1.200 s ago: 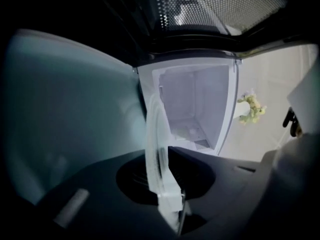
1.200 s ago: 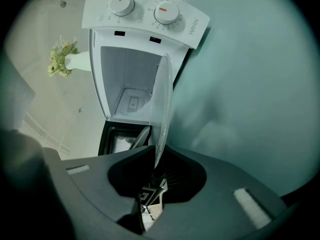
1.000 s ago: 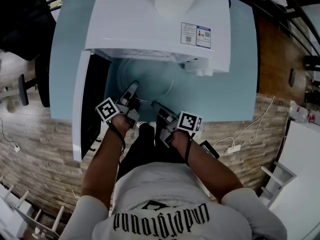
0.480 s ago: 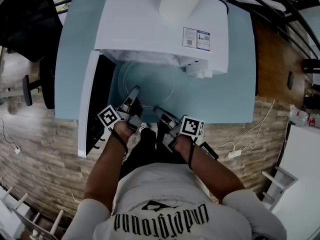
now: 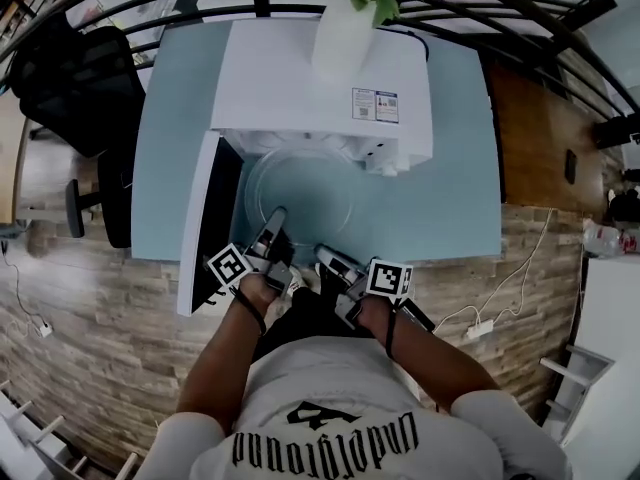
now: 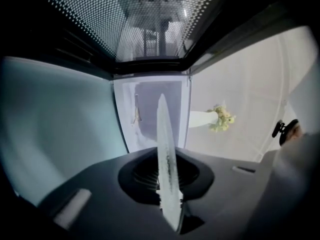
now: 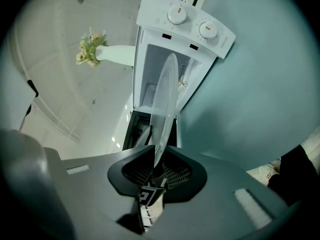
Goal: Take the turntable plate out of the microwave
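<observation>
The clear glass turntable plate (image 5: 300, 190) hangs over the pale blue table (image 5: 455, 198), just in front of the white microwave (image 5: 320, 78), whose door (image 5: 205, 223) stands open at the left. My left gripper (image 5: 276, 218) is shut on the plate's near-left rim; its jaws have just been closing on that rim. My right gripper (image 5: 326, 256) is shut on the near-right rim. In the left gripper view the plate (image 6: 164, 144) shows edge-on, running into the left gripper (image 6: 169, 191). In the right gripper view the plate (image 7: 165, 101) likewise enters the right gripper (image 7: 156, 170).
A white vase (image 5: 345, 28) with flowers stands on top of the microwave. The control knobs (image 7: 192, 24) are on the microwave's right side. A black chair (image 5: 75, 78) stands left of the table. Wooden floor and a power strip (image 5: 478, 326) lie near my feet.
Both grippers have drawn back toward me with the plate between them. The plate now sits further out from the microwave's mouth.
</observation>
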Tool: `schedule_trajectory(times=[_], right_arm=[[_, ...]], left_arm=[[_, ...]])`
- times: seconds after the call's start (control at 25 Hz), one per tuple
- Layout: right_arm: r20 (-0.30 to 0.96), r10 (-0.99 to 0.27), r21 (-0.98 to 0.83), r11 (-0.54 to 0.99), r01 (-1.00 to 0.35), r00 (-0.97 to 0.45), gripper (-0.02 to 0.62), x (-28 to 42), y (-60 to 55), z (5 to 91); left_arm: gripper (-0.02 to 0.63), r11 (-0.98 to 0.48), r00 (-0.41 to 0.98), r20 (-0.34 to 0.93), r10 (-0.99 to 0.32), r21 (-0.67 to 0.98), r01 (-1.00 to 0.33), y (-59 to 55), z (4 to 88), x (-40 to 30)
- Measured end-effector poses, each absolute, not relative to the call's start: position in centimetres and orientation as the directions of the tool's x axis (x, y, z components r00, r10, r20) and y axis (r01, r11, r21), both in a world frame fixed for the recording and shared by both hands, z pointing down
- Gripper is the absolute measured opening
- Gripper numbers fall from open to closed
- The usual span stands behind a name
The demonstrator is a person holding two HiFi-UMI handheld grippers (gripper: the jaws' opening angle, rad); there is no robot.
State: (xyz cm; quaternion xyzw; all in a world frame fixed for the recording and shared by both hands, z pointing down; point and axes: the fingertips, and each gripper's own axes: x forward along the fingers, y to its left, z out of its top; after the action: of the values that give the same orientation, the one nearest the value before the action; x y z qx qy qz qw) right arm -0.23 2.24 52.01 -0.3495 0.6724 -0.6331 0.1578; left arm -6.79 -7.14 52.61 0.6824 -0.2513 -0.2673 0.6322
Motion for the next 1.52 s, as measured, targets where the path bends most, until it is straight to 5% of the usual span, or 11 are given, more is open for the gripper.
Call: schedule_trajectory(times=[1.52], right_arm=[[0.056,-0.563,-0.96,0.198,-0.2,-0.825,0.052,8.0,23.9,39.2]], left_arm=[[0.075,-0.219,0.661,-0.143,-0.737,0.975,-0.033,15.6,37.8,0.1]])
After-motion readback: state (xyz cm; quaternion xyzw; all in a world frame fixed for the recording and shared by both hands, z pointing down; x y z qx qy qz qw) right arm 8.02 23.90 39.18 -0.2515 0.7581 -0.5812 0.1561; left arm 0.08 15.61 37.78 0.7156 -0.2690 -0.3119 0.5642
